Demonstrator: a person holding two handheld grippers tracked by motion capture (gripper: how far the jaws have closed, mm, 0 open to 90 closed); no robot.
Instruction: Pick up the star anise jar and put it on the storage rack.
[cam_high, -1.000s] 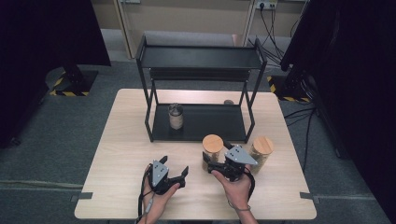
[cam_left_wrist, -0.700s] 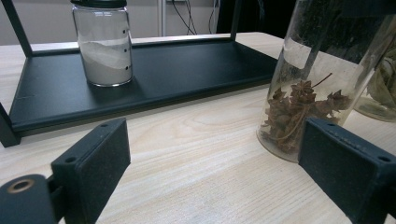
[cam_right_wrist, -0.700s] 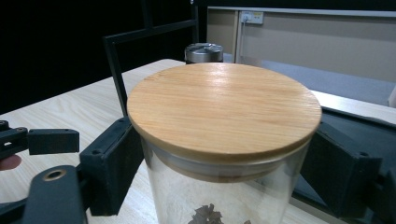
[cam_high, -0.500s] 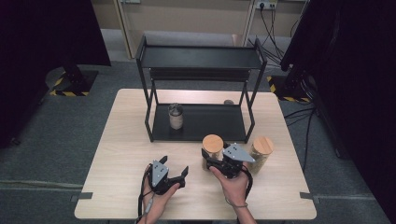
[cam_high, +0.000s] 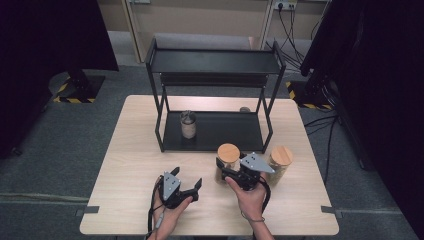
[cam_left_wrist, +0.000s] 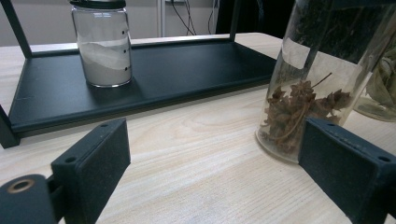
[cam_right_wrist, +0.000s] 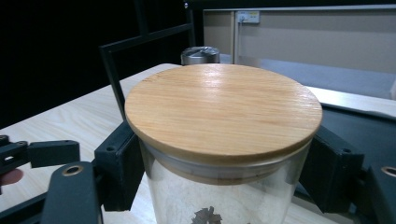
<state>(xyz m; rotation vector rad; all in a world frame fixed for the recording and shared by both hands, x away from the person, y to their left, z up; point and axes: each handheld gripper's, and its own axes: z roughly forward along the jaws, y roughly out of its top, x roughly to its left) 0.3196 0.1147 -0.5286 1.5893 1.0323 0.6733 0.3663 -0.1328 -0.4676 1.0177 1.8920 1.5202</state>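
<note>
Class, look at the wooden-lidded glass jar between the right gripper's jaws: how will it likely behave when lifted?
The glass jar is smooth, so it may slip. It looks light, holding only some dried plant matter. Its wooden lid simply sits on top and might come loose if tilted.

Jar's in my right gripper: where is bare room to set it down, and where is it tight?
Bare: the rack's lower tray right of the white-powder jar, and the tabletop left of the rack. Tight: the held jar, right gripper and second wooden-lidded jar crowd the front right.
</note>
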